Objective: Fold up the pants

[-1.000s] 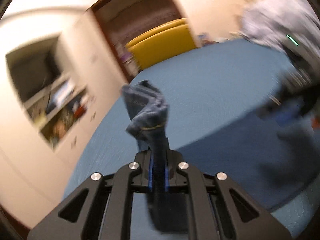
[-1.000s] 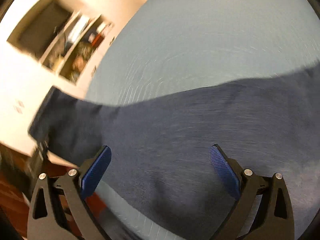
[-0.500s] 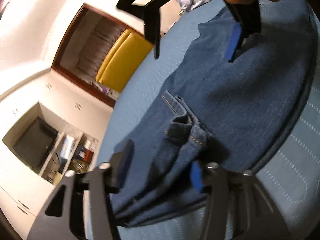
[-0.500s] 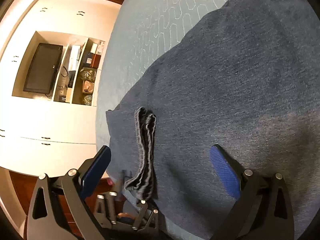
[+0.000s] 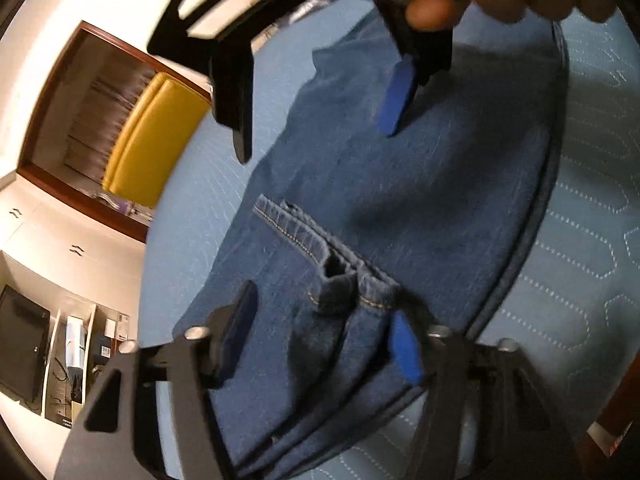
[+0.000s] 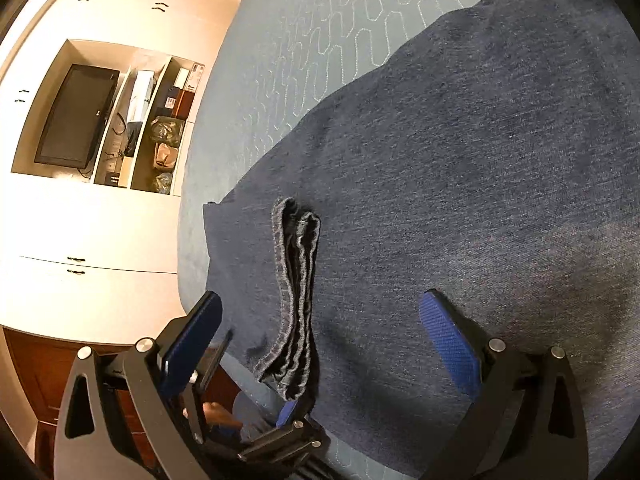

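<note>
Having let go of the hem it gripped a second ago, the left gripper (image 5: 320,336) now stands wide over the pants (image 5: 420,208) lying doubled on the bed (image 6: 304,40), the right gripper (image 6: 320,340) wide too: fold laid, another likely.

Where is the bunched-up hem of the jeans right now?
In the left wrist view the hem sits low and central on the jeans, between the open fingers of the left gripper; the right gripper hangs open above.
</note>
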{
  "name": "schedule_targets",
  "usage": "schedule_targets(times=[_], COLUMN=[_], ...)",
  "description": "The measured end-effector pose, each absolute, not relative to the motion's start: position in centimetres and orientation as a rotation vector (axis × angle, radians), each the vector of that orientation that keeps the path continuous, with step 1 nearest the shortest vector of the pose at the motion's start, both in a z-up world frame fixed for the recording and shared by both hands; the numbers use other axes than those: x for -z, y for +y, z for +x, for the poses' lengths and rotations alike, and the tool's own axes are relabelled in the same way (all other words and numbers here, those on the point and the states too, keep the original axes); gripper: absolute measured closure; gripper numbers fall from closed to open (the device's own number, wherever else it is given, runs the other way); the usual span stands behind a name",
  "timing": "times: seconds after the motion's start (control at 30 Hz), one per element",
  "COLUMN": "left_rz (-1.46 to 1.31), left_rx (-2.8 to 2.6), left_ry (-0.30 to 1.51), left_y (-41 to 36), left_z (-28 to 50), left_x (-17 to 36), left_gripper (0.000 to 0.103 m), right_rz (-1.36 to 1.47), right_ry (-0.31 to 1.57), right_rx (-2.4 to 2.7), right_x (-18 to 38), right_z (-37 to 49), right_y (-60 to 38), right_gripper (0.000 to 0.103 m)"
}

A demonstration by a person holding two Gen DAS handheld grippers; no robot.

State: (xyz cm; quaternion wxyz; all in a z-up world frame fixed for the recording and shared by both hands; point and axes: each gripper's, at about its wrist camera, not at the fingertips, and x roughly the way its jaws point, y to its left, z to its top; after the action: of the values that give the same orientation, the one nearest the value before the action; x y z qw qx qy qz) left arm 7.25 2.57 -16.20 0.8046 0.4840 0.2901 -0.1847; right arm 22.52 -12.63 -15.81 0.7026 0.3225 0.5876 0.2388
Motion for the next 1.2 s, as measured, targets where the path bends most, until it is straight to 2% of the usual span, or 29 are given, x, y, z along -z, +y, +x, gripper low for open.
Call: schedule_targets(times=[0.03,0.17,0.33,0.53,0.67,0.7,0.77,0.8,0.87,0.93,1.07,1.2], left_rz=[1.059,1.156,1.016,0.968,0.972,0.971,0.965,0.966,0.96,0.973,1.038,1.076], left_rx=[0.38,0.269,0.183,0.172,0.159,0.159,0.16,0.168,0.187,0.223,0.296,0.321], left_ry=[0.632,0.549,0.504,0.493,0.478,0.478,0.467,0.453,0.437,0.411,0.403,0.406], left_y=[2.5,1.8,2.4,3.0,3.3,3.2,2.5,2.1,0.5,-1.7,-6.2,-8.8], left_z=[7.6,6.5,7.3,5.7,4.9,4.9,4.2,4.1,2.7,2.0,1.2,0.4], left_x=[16.6,18.1,15.4,14.1,13.9,13.9,14.0,13.9,14.5,14.8,17.2,19.0], left_gripper=[0.083,0.092,0.093,0.093,0.093,0.093,0.093,0.093,0.093,0.093,0.093,0.093], right_rz=[0.715,0.724,0.741,0.829,0.763,0.765,0.758,0.742,0.708,0.674,0.598,0.568], right_ry=[1.308,1.31,1.336,1.397,1.422,1.418,1.408,1.41,1.386,1.354,1.284,1.303], right_rx=[-0.531,-0.535,-0.545,-0.648,-0.654,-0.651,-0.643,-0.668,-0.69,-0.713,-0.7,-0.599], right_x=[15.9,16.0,16.2,15.8,15.7,15.7,15.8,15.9,15.8,15.1,13.7,15.9], right_z=[22.6,22.6,22.9,24.6,25.7,26.0,26.8,27.0,27.6,27.9,27.3,26.7], right_y=[-12.5,-12.3,-12.5,-9.1,-6.0,-5.6,-5.0,-4.6,-4.5,-5.5,-9.2,-13.2], right_gripper=[0.006,0.006,0.006,0.006,0.008,0.012,0.032,0.039,0.076,0.089,0.092,0.092])
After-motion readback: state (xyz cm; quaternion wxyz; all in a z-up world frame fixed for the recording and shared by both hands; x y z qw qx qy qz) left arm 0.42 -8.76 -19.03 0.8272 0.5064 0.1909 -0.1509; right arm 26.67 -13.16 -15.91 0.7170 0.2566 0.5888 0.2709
